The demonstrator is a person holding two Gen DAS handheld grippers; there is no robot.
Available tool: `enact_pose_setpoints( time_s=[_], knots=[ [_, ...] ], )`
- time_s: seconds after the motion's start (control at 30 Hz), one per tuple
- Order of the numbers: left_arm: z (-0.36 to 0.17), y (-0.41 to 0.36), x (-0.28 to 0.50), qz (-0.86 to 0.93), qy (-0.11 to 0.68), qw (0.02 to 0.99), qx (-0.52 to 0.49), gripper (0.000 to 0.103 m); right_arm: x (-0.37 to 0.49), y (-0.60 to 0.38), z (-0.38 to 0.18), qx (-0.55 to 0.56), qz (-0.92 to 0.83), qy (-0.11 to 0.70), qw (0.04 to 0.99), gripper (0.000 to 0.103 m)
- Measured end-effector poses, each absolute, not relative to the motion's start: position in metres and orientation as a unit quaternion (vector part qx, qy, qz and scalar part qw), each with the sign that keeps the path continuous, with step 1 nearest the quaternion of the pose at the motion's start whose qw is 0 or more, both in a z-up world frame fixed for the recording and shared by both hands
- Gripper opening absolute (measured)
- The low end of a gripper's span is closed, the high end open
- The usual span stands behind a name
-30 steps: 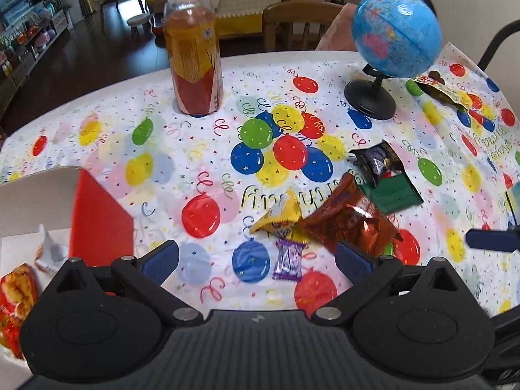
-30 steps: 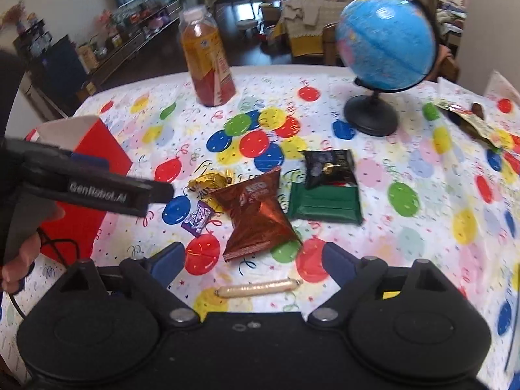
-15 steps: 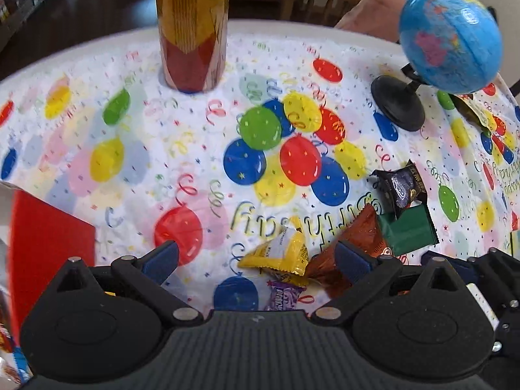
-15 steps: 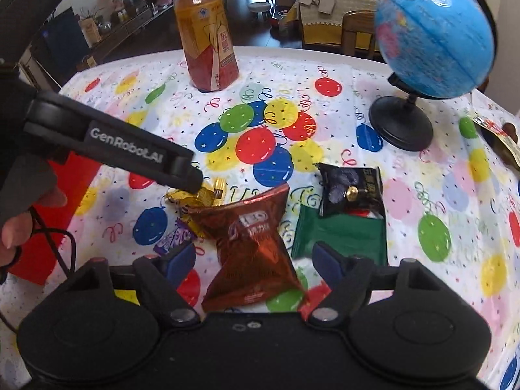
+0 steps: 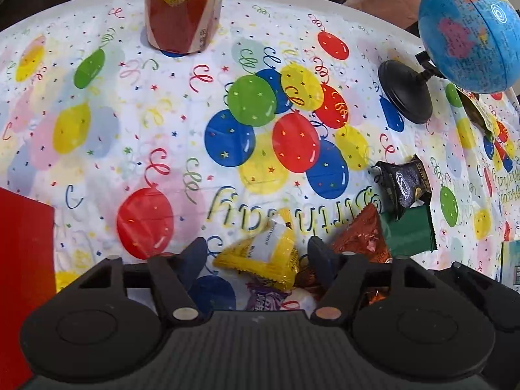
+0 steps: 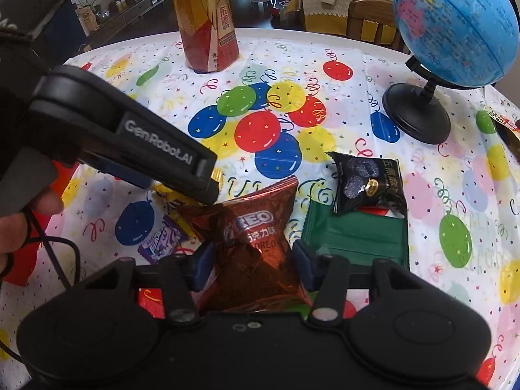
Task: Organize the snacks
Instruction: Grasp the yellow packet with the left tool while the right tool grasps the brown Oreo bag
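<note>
Right claw (image 6: 252, 265), bottom centre of right wrist view: jaws have just been closing, blue pads now against both sides of the crinkly brown foil Oreo packet (image 6: 252, 243), pinching it. Packet lies on the table (image 6: 357, 74) with the balloon-print cloth.

Left claw (image 5: 256, 258), bottom centre of left wrist view: jaws have just been closing, partly spread, with the small yellow foil snack packet (image 5: 263, 256) between the pads. Pads look clear of it on the left side; right side contact unclear. In right wrist view the left claw's black arm comes in from left, tip down at the yellow packet just beside the Oreo packet's upper left corner. A person's hand (image 6: 19, 224) shows at left edge.

Small purple candy wrapper (image 6: 162, 239) lies just beside the yellow packet, lower left of centre in right wrist view. Flat green sachet (image 6: 357, 240) right of the Oreo packet; black snack pouch (image 6: 369, 183) overlaps its top edge. Red box (image 5: 24, 243) at left edge of left wrist view.

Farther back: blue globe on black stand (image 6: 455, 26) upper right, orange-red labelled drink bottle (image 6: 206, 22) upper centre, both upright on the table.
</note>
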State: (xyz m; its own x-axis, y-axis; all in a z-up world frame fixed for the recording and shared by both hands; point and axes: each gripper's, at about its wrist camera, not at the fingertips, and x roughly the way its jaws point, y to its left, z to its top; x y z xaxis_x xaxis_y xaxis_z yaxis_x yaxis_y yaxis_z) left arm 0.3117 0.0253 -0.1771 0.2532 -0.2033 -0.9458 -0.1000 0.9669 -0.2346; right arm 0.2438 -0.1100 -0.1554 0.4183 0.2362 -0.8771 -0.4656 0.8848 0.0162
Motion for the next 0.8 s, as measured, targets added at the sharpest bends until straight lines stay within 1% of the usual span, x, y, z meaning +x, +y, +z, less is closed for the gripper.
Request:
enact_pose_setpoints(
  time_s=[0.07, 0.23, 0.53, 0.8],
  knots=[
    [-0.178, 0.025, 0.312, -0.034, 0.611, 0.781, -0.127, 0.053, 0.243, -0.111, -0.155, -0.110, 0.210, 0.498, 0.834, 0.047],
    [-0.178, 0.027, 0.311, -0.041, 0.608, 0.780, -0.140, 0.043, 0.240, -0.114, -0.152, -0.098, 0.203, 0.501, 0.836, 0.046],
    [-0.163, 0.028, 0.293, -0.052, 0.594, 0.791, -0.139, 0.042, 0.223, -0.123, -0.140, -0.083, 0.184, 0.498, 0.843, 0.046],
    [-0.128, 0.033, 0.258, -0.052, 0.577, 0.805, -0.129, 0.042, 0.192, -0.135, -0.114, -0.052, 0.175, 0.490, 0.852, 0.046]
  ],
)
